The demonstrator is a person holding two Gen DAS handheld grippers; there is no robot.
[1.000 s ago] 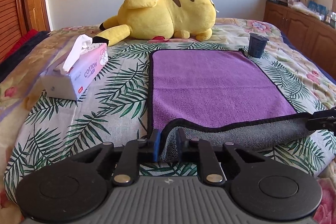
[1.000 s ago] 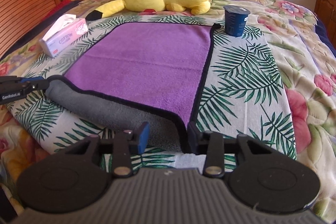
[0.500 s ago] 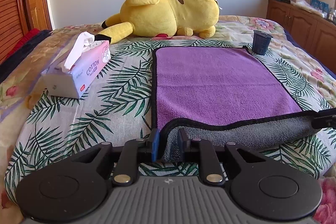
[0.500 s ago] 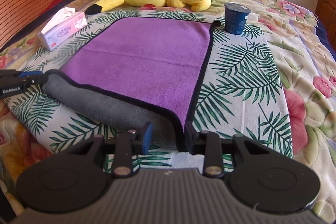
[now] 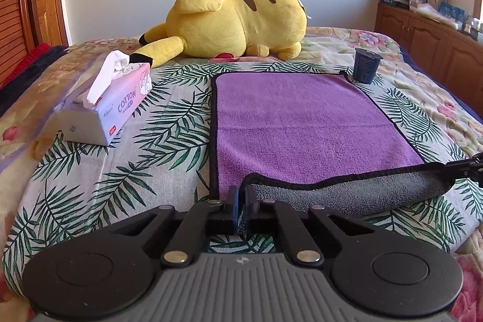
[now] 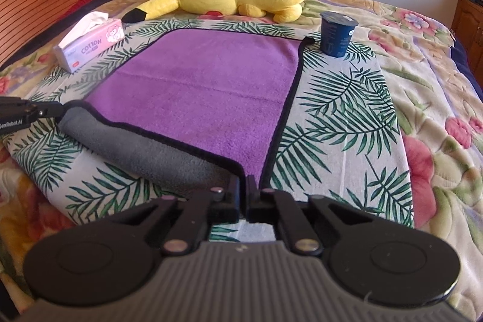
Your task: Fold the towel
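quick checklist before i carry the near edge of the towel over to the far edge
1. Left gripper shut on the towel's near left corner: ok.
2. Right gripper shut on the near right corner: ok.
3. Near edge lifted, grey underside showing between the grippers: ok.
4. Far half lying flat on the bed: ok.
5. Dark cup stands right beside the far right corner and could be knocked: not ok.
6. Tissue box and yellow plush apart from the towel: ok.
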